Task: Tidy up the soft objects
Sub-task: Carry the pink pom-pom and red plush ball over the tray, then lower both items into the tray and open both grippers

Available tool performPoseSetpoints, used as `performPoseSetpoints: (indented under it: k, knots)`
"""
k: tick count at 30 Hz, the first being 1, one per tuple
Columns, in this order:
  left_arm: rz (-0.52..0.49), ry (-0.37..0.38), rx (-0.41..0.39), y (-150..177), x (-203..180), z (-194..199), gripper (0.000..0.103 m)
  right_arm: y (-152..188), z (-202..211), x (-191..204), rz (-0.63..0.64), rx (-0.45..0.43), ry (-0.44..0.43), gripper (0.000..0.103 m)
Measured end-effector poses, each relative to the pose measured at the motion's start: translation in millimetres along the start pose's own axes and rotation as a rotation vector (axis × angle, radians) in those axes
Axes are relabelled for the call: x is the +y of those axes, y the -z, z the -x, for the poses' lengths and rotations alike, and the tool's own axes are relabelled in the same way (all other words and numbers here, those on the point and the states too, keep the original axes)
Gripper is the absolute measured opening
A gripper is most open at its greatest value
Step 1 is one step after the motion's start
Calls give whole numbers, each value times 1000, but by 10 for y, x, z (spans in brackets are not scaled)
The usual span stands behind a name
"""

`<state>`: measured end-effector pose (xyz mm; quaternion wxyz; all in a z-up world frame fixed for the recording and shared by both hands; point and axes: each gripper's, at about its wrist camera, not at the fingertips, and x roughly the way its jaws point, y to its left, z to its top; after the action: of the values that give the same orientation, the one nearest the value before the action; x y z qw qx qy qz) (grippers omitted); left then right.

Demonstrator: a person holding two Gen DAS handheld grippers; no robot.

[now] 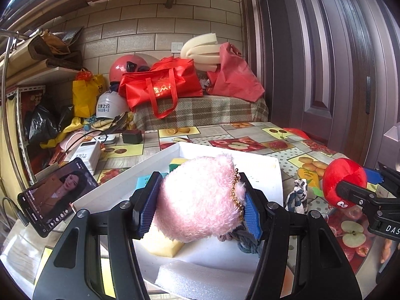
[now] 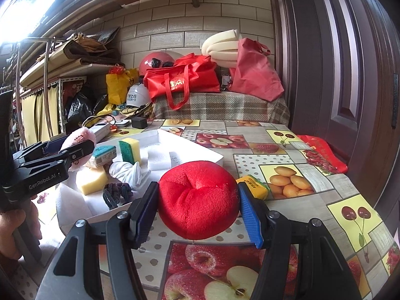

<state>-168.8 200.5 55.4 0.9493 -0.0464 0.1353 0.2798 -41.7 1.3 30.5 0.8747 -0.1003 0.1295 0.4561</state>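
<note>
My left gripper (image 1: pixel 197 200) is shut on a fluffy pink plush toy (image 1: pixel 197 195) with a gold bead chain, held above the white tray (image 1: pixel 272 190). In the right wrist view the same pink plush (image 2: pixel 81 137) shows at the left, in the left gripper (image 2: pixel 75 155). My right gripper (image 2: pixel 198 200) is shut on a red plush toy (image 2: pixel 198 200), just off the tray's (image 2: pixel 212 156) right side and over the fruit-print tablecloth (image 2: pixel 287 150). From the left wrist, the red plush (image 1: pixel 343 182) shows googly eyes. Inside the tray lie sponges (image 2: pixel 130 150), a yellow foam block (image 2: pixel 93 181), a white cloth (image 2: pixel 130 172) and a dark knotted rope (image 2: pixel 116 193).
A phone (image 1: pixel 57 195) stands propped left of the tray. A patterned scarf (image 1: pixel 298 195) and a yellow-green sponge (image 2: pixel 253 186) lie on the tablecloth right of the tray. Red bags (image 1: pixel 162 82), helmets and foam sit at the back. A dark door (image 1: pixel 337 62) borders the right.
</note>
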Motion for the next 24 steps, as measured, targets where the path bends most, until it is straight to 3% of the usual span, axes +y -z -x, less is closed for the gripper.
performPoseSetpoints:
  k: [13,24]
  knots:
    - [-9,-33,8,-20,100,-101,60,-90,-217,479,128,-36,-41,62]
    - [6,-51,19,-68,245,-255,61,-199,-483,640,130,-46,-56,62]
